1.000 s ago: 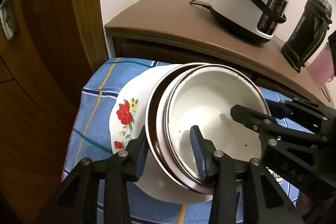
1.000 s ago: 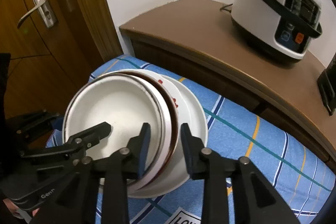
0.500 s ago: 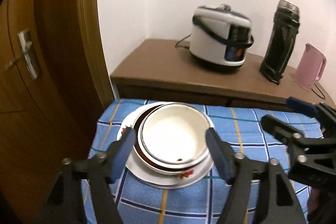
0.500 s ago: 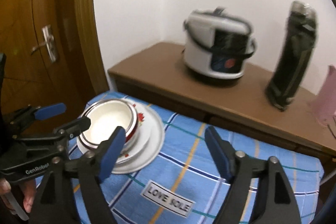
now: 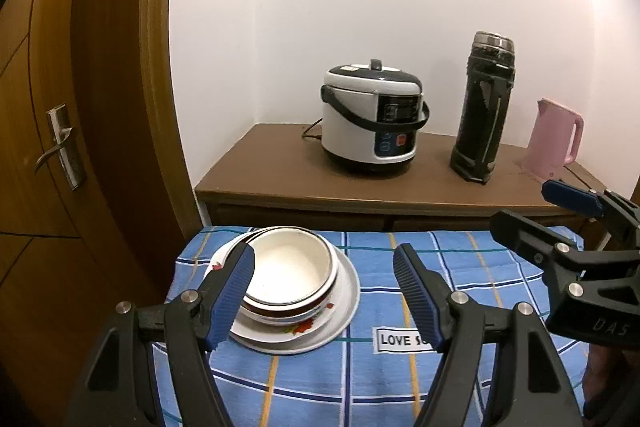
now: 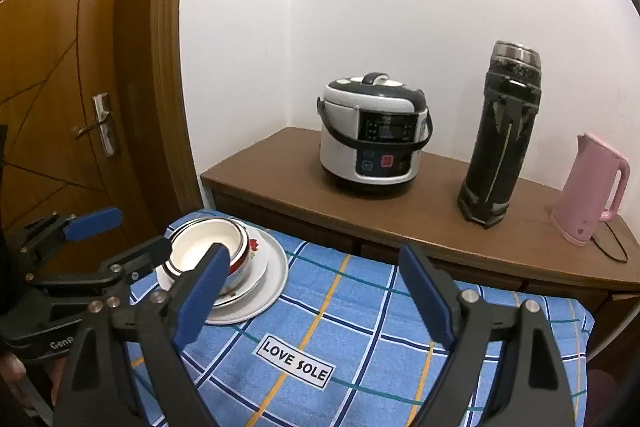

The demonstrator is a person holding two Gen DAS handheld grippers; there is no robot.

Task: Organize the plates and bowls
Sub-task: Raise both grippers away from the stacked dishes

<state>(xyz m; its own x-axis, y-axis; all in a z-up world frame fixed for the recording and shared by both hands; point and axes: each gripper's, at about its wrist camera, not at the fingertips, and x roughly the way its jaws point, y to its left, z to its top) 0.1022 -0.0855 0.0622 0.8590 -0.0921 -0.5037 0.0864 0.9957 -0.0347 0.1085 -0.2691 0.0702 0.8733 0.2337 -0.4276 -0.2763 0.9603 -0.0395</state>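
Released and empty at the left hand-held gripper (image 5: 324, 254): jaws just been opening, now spread wide, gripping nothing, though seen with the white bowl (image 5: 290, 267) framed in the gap beyond them. Same at the right hand-held gripper (image 6: 315, 253): just been opening further, standing wide over bare blue checked cloth (image 6: 360, 307), with nothing between the pads.

Likely trouble, judged from here:
- Clipping the bowl's rim with the left finger (image 5: 234, 291) on any return toward 11 o'clock, and so shoving the nested pile sideways on the cloth.
- Tipping the pile over the counter's 9 o'clock edge (sitting close to that edge, beside the wooden door (image 5: 60, 147), with little margin).
- Snagging or dragging the cloth with a low pass, and carrying the whole stack along with it.
- Knocking one hand-held gripper against the other, given how near they hang in both wrist views.

Position of the dishes: stacked at about 11 o'clock from the left hand-held gripper, partly hidden behind its left finger, clear of the pads. From the right hand-held gripper, off at 10 o'clock, well outside the jaws. Nested top to bottom: white bowl, a brown-rimmed dish, a flowered plate, then the large white plate (image 5: 348, 301) flat on the cloth; seated slightly off-centre toward 10 o'clock on that plate.

Farther out at 12 o'clock, on the wooden sideboard (image 5: 260, 179): a rice cooker (image 5: 372, 119), a black flask (image 5: 486, 107) and a pink kettle (image 5: 556, 139), all well apart from the stack.
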